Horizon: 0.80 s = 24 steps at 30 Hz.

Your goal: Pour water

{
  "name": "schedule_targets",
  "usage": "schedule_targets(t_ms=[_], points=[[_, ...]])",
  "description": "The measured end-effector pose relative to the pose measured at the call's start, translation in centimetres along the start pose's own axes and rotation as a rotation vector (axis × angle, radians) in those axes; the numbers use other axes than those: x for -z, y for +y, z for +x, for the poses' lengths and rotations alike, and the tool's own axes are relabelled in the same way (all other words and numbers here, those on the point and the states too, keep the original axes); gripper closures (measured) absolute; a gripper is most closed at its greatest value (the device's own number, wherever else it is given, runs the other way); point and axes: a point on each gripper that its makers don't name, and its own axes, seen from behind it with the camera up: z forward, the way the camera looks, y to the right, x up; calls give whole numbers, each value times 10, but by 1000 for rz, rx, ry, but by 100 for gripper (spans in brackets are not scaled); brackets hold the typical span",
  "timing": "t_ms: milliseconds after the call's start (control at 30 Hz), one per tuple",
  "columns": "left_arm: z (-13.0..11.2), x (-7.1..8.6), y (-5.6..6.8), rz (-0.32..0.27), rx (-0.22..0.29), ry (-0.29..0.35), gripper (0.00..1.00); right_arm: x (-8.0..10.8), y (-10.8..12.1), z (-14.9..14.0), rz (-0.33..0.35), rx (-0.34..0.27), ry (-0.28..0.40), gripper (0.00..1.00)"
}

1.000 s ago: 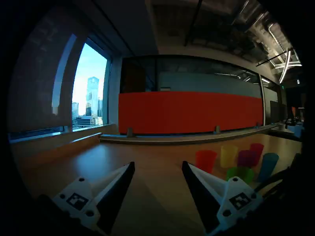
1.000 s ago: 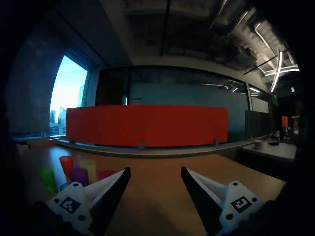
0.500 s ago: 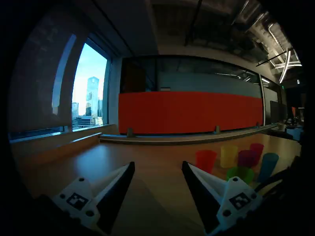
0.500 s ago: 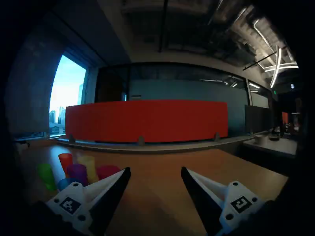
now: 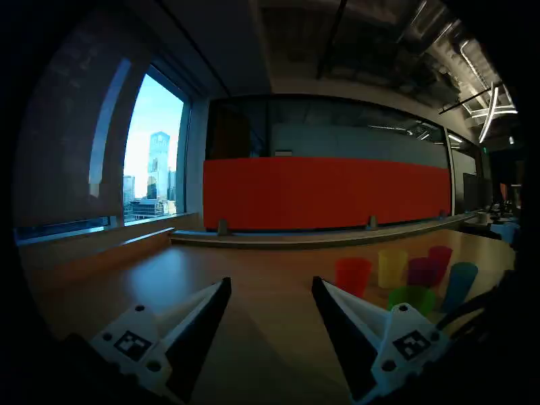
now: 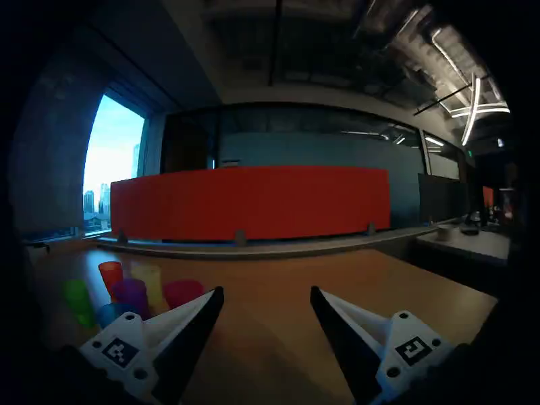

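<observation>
Right gripper [image 6: 266, 291] is dipping slightly vs. 1 s ago, bringing the cups [image 6: 131, 293] further into its lower-left view; left gripper [image 5: 270, 282] is holding steady. Both are hovering low over the wooden table [image 5: 270, 260], jaws spread wide w/ nothing between them. Six coloured plastic cups are standing bunched together, off to the right of the left gripper, near its right finger. Can't tell whether any is holding water. They're prob. light, thin-walled, a bit slick, flexing if squeezed hard. Gripping an outer one, e.g. the orange cup [image 5: 353, 275], mid-wall below the rim is looking safest.
</observation>
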Motion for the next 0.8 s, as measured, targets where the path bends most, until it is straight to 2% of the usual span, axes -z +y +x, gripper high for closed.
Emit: schedule_targets(t_ms=[800], points=[[0, 0, 0, 0, 0, 0, 12, 4, -4, -1, 1, 34, 4, 1]])
